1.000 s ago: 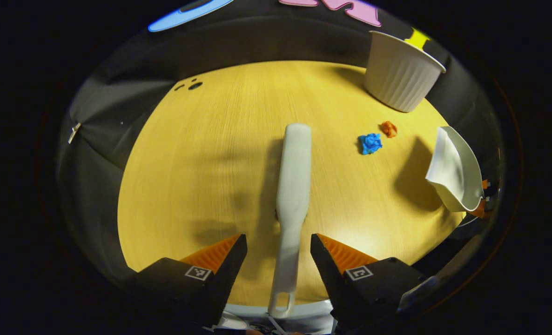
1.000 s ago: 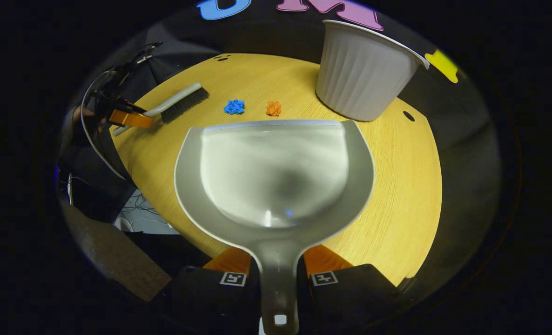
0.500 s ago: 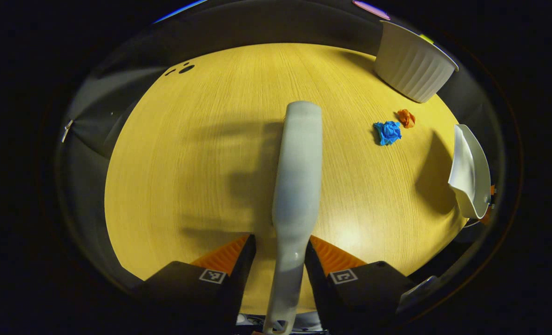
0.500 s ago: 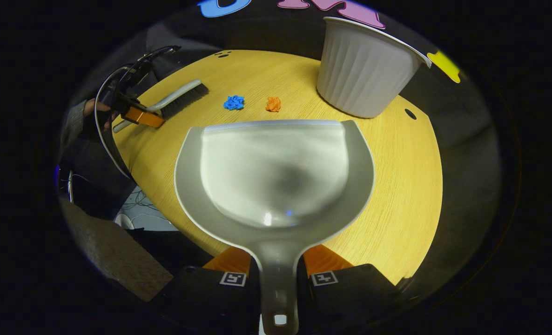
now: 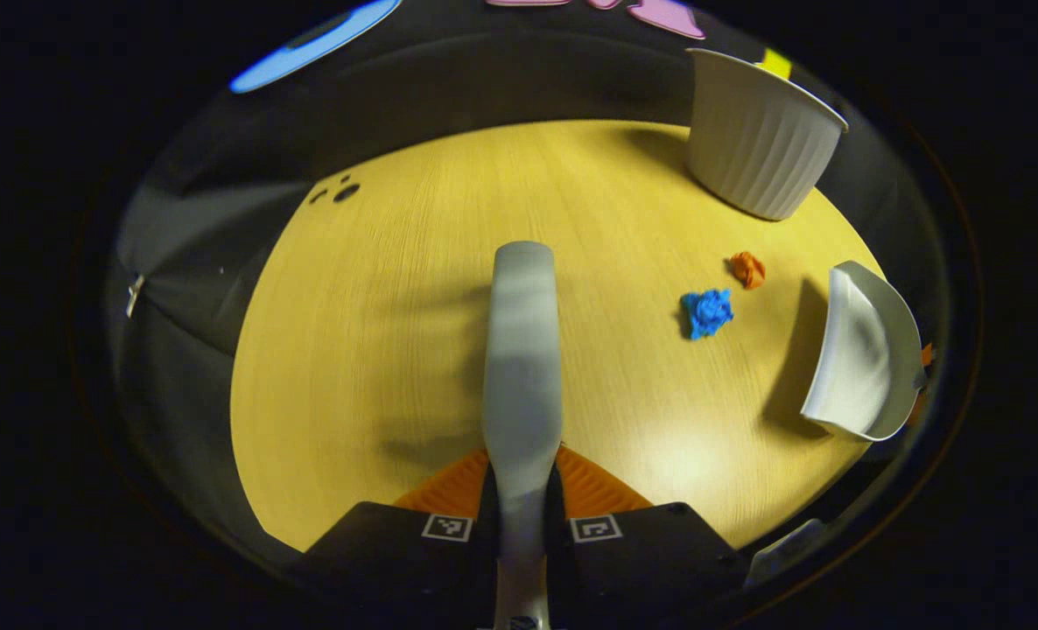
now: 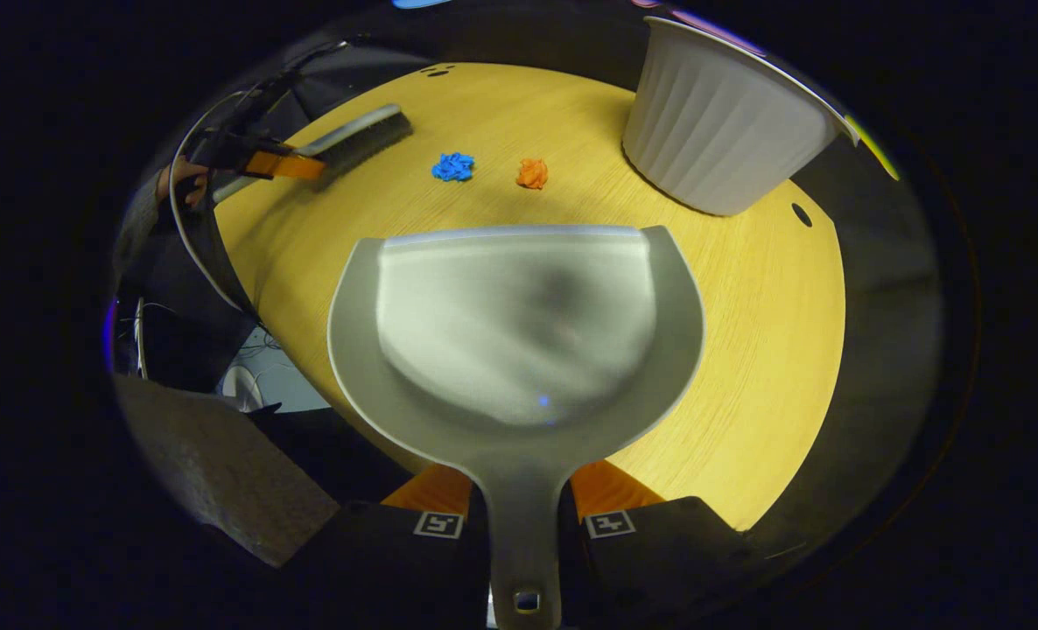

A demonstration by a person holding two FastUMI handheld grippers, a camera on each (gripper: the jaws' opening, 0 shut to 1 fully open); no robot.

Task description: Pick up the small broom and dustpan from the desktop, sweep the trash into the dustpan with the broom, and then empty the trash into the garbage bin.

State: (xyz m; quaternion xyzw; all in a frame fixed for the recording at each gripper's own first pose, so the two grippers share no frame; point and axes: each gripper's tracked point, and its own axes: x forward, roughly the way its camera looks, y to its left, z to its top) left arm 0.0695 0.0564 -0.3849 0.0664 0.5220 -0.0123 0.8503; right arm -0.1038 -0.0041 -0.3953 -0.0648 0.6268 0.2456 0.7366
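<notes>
Above surface — left claw gripping broom handle, right claw clamping dustpan handle; blue scrap, orange scrap lying near bin.

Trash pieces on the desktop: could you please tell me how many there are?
2. A blue crumpled piece lies beyond the dustpan, and an orange crumpled piece lies beside it, nearer the garbage bin. Others may be hidden.

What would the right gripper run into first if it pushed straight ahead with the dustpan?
Probably the orange scrap, just beyond the dustpan lip; depth is hard to judge.
</notes>
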